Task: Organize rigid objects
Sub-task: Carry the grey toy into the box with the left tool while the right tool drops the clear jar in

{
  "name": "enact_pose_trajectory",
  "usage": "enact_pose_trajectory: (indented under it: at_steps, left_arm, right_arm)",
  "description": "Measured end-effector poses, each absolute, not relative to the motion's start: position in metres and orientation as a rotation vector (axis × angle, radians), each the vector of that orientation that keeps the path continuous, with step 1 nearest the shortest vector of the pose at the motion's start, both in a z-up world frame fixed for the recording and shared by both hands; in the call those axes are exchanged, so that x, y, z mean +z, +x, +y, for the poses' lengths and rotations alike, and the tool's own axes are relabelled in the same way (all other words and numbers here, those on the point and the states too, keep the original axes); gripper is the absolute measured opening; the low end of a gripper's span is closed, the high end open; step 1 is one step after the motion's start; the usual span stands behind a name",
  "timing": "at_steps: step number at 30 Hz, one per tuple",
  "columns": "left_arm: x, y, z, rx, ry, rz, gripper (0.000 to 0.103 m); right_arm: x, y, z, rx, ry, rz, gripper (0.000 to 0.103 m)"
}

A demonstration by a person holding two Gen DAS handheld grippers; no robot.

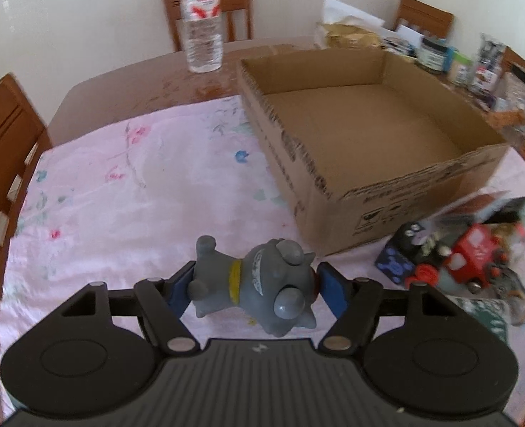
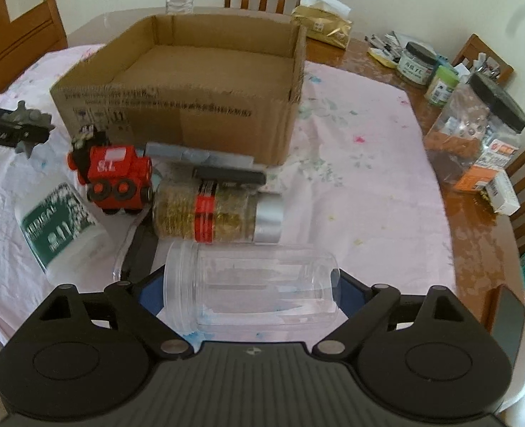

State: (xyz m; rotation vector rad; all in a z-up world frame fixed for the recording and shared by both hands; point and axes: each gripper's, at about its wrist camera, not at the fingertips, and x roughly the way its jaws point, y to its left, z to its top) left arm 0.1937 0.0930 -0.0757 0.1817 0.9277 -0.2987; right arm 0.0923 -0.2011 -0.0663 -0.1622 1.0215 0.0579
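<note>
Before cardboard box (image 2: 177,121): red toy train (image 2: 114,176), spice jar (image 2: 216,213), white bottle (image 2: 63,224).

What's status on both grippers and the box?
Left gripper shut on grey toy. Right gripper shut on clear jar. Box empty, path clear.
</note>
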Motion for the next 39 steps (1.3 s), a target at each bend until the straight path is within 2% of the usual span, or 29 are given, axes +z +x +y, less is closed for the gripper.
enact_pose_trajectory:
  at_steps: [8, 13, 29, 31, 34, 39]
  left_arm:
    - [-0.011, 0.200, 0.084, -0.467, 0.247, 0.883, 0.071]
    - [0.010, 0.214, 0.064, -0.488, 0.232, 0.844, 0.071]
    - [-0.004, 0.303, -0.004, -0.373, 0.189, 0.811, 0.071]
    - [-0.008, 0.314, -0.006, -0.351, 0.178, 0.804, 0.075]
    - [-0.012, 0.325, -0.005, -0.304, 0.149, 0.795, 0.095]
    - [-0.006, 0.320, 0.004, -0.252, 0.139, 0.759, 0.096]
  right_arm:
    - [-0.013, 0.102, -0.200, 0.058, -0.115, 0.932, 0.095]
    - [0.006, 0.127, -0.197, 0.161, -0.123, 0.872, 0.095]
    - [0.020, 0.185, -0.203, 0.337, -0.163, 0.803, 0.095]
    - [0.019, 0.188, -0.204, 0.340, -0.164, 0.802, 0.095]
    - [0.019, 0.193, -0.207, 0.344, -0.164, 0.805, 0.095]
    - [0.017, 0.200, -0.210, 0.348, -0.163, 0.810, 0.095]
